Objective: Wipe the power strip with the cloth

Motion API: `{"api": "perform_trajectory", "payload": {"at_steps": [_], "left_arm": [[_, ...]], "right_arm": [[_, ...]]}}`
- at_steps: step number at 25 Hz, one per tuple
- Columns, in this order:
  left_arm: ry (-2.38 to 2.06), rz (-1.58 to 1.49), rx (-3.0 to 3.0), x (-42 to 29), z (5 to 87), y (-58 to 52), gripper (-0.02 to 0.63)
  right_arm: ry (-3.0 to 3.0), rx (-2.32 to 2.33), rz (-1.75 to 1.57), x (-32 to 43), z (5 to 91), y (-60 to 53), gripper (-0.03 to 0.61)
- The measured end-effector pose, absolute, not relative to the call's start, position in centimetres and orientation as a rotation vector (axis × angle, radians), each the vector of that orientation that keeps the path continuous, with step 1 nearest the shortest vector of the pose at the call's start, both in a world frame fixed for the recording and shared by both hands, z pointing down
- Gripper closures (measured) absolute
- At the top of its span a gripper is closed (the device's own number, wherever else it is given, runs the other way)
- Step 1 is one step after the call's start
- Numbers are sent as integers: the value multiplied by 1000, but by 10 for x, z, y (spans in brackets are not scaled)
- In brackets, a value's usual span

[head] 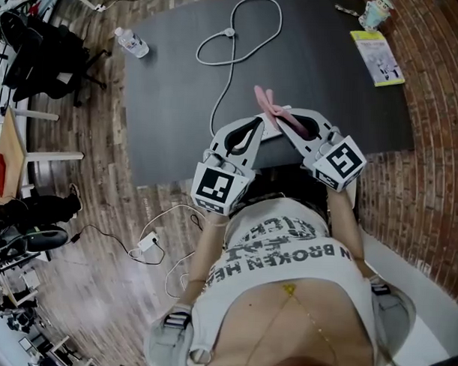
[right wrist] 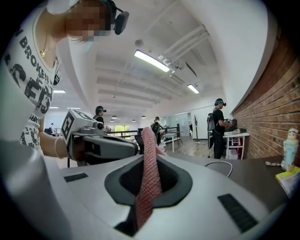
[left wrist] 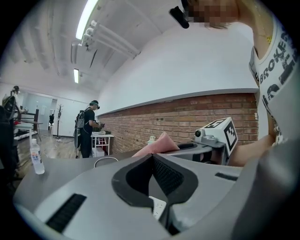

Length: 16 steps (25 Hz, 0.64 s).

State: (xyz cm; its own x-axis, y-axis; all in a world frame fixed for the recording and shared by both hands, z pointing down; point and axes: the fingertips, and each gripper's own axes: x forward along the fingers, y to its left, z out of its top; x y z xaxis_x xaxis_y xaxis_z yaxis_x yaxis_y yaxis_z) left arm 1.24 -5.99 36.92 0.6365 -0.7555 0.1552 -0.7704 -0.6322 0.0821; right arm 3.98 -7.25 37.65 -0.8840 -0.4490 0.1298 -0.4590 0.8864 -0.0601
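Pink, soft waffle cloth (right wrist: 149,168) is clamped edge-on in the jaws of the right gripper (head: 287,122), its free end standing past their tips. The jaws of the left gripper (left wrist: 153,157) are pressed together on nothing. A white corner of the power strip (left wrist: 160,207) is seen through the gap behind their tips, apparently below them on the table (head: 322,92). The strip is judged rigid, light and slide-prone, best steadied at one end, clear of the sockets.

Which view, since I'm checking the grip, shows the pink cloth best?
The right gripper view: the pink cloth fills the centre, pinched between the right gripper's shut jaws, its weave clear. The head view shows only a small strip of it from above; the left gripper view shows just a pink corner in the background.
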Motion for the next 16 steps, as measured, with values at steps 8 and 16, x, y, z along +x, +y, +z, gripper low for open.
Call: {"api": "perform_trajectory", "payload": {"at_steps": [8,16], "left_arm": [[-1276,167,2731,11,359,-60,606],[-1279,189,2743,15,357,-60,606]], "right_arm": [[-2951,721,98,34,365,-70,561],[-2944,728,93,36,363,-70,562]]}}
